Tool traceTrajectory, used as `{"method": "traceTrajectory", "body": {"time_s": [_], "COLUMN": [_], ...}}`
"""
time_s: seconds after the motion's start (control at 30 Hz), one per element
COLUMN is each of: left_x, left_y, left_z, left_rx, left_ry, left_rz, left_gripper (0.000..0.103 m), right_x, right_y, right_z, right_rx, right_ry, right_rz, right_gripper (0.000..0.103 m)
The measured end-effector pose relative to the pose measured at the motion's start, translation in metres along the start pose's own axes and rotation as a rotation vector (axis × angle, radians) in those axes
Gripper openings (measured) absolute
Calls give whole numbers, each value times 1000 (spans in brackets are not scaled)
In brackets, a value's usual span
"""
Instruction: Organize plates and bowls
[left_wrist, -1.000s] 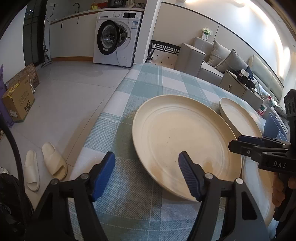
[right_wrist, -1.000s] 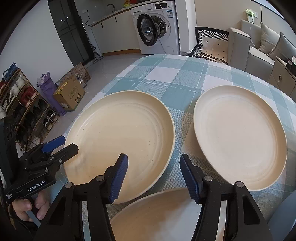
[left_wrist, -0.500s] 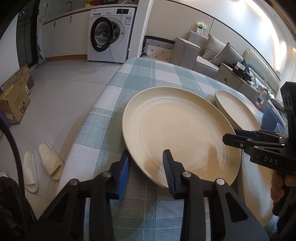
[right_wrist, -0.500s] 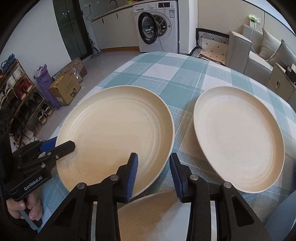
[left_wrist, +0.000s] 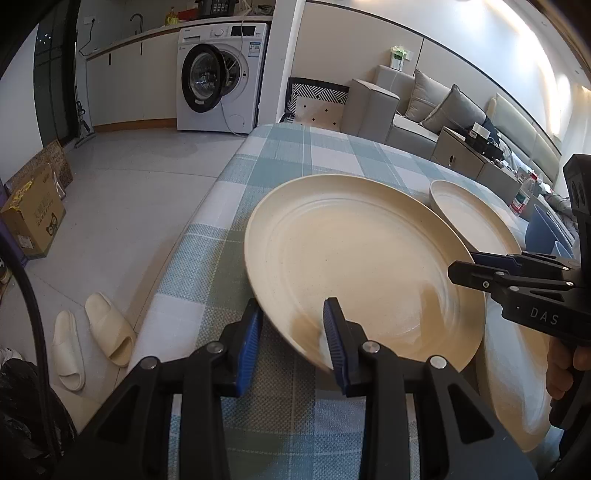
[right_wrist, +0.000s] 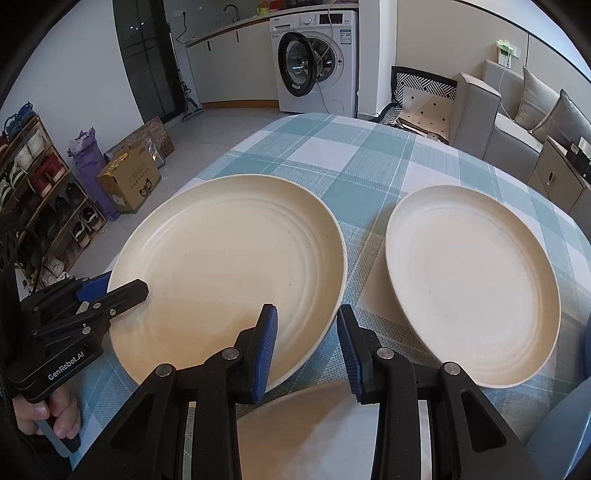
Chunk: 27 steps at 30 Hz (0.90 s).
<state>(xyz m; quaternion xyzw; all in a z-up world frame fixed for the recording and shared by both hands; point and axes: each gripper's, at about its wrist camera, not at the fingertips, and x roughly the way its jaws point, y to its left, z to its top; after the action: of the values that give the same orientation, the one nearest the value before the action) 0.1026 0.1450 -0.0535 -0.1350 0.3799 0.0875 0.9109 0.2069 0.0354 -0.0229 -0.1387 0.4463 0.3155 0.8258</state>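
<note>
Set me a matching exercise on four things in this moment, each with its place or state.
1. sofa-side plate
2. slippers
3. washing machine door
4. cardboard box

A. standing open
B. flat on the checked cloth
C. side by side on the floor
D. beside the purple bag

Pairs: 1-B, 2-C, 3-A, 4-D.

Cream plate (right_wrist: 229, 266) ahead of the black, blue-padded right hand-held gripper (right_wrist: 306, 343); teal-and-white checked cloth on the worktop (right_wrist: 332, 155); white washing machine (right_wrist: 314, 62) beyond.
</note>
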Motion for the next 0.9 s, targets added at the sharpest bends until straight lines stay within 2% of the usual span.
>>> {"method": "traceTrajectory", "body": {"time_s": [0.9], "left_x": [-51], "left_y": [-22], "left_z": [10], "left_rx": [57], "left_ry": [-99], "left_rz": [-17], "left_gripper": [33], "right_x": [-70], "right_y": [-6], "right_z": [-8], "right_rx": [21], "right_ry": [-124], "right_rz": [-21], "right_gripper": [34]}}
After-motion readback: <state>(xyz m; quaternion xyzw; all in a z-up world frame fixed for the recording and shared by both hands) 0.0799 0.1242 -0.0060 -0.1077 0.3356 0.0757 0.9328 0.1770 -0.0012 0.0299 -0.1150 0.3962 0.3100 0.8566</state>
